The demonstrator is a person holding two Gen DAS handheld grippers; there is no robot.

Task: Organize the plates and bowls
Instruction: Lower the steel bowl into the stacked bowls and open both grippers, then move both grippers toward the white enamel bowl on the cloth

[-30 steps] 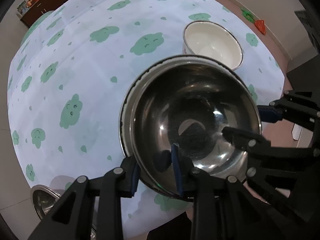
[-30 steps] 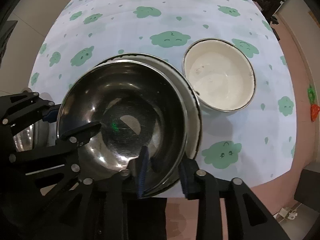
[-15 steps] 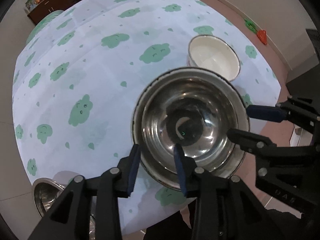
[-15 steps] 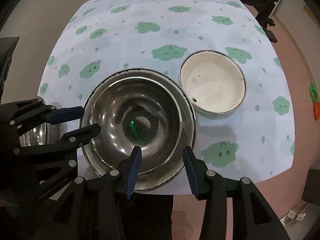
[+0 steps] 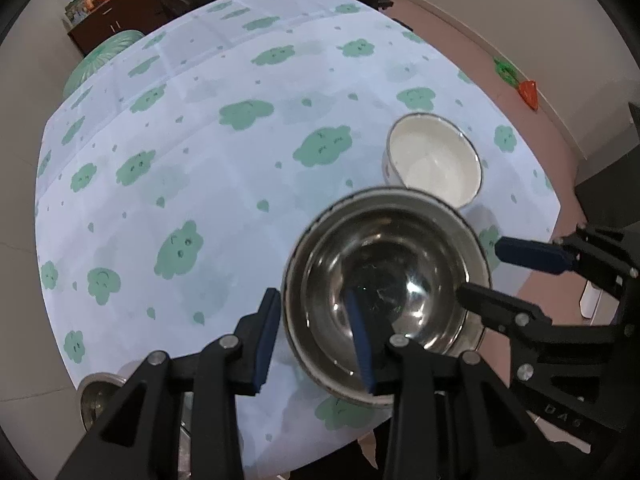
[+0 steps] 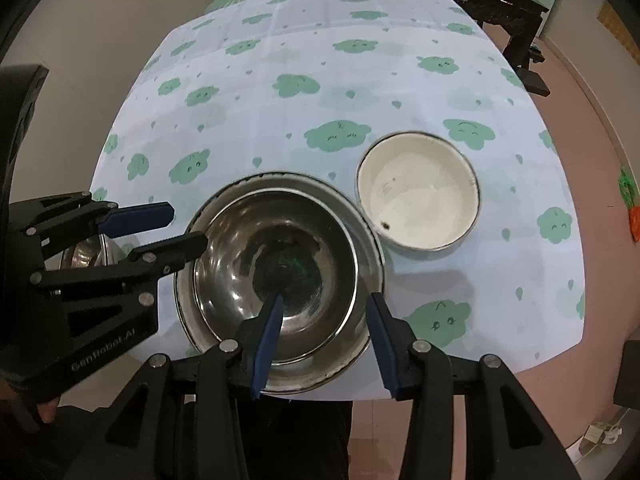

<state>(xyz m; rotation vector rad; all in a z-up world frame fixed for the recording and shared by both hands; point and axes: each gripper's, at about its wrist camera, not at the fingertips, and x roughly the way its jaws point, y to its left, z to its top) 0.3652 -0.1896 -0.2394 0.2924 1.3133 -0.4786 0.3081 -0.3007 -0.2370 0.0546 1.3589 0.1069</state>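
Observation:
A shiny steel bowl point(image 6: 280, 256) point(image 5: 384, 280) sits nested inside a larger steel bowl point(image 6: 370, 248) near the table's front edge. Just to their right stands a white enamel bowl point(image 6: 418, 192) point(image 5: 434, 160). My right gripper point(image 6: 325, 336) hovers above the near rim of the stack, open, its blue pads clear of the metal. My left gripper point(image 5: 316, 340) hangs open over the stack's left rim, also touching nothing. Each gripper appears in the other's view: the left gripper point(image 6: 168, 232) at the left, the right gripper point(image 5: 508, 280) at the right.
The table wears a white cloth with green clouds point(image 6: 320, 80); its far half holds nothing. Another steel bowl point(image 5: 96, 392) point(image 6: 84, 252) sits low at the front left corner. Dark furniture point(image 6: 500, 0) stands behind the table, and toys point(image 5: 528, 92) lie on the floor at the right.
A second ago both grippers held the smaller steel bowl by its rim just above the larger one. They have let go, spread their fingers and risen; the bowl now rests nested.

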